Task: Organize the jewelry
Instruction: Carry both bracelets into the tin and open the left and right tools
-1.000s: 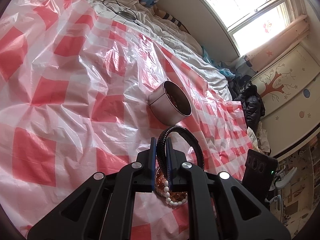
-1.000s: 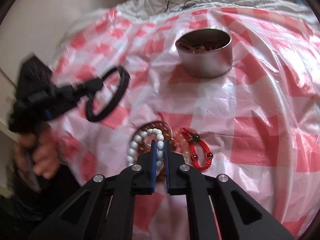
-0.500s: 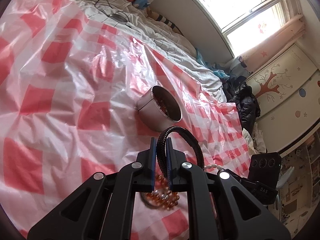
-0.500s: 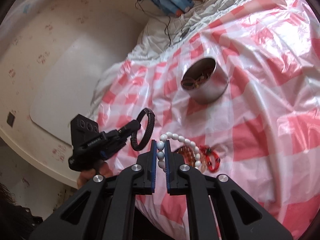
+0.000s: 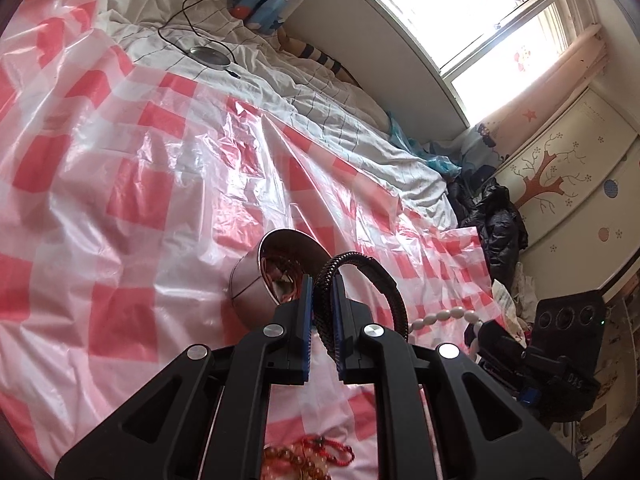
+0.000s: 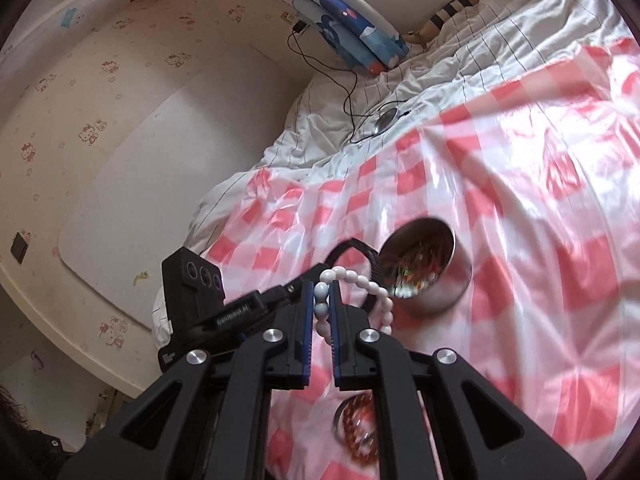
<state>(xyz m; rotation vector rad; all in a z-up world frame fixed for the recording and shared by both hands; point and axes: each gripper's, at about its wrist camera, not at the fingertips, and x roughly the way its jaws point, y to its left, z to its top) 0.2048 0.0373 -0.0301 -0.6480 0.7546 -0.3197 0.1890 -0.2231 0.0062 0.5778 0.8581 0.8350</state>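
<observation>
My left gripper [image 5: 322,296] is shut on a black braided bracelet [image 5: 362,280] and holds it just in front of the round metal tin [image 5: 256,284], which has jewelry inside. My right gripper [image 6: 321,300] is shut on a white bead bracelet [image 6: 360,284], lifted off the bed, left of the tin [image 6: 432,276]. The bead bracelet also shows in the left wrist view [image 5: 440,316], and the black bracelet in the right wrist view [image 6: 368,258]. An amber bead bracelet [image 6: 360,428] and a red cord bracelet [image 5: 328,450] lie on the checked sheet below.
A red and white checked plastic sheet [image 5: 140,184] covers the bed. A white quilt [image 5: 340,112] with a cable and a small round device [image 5: 210,54] lies at the far end. A wardrobe [image 5: 568,184] and dark clothes [image 5: 496,220] stand beyond the bed edge.
Both grippers have moved closer to the tin. The right gripper has lifted the white bead bracelet off the sheet and carried it up toward the black bracelet.
</observation>
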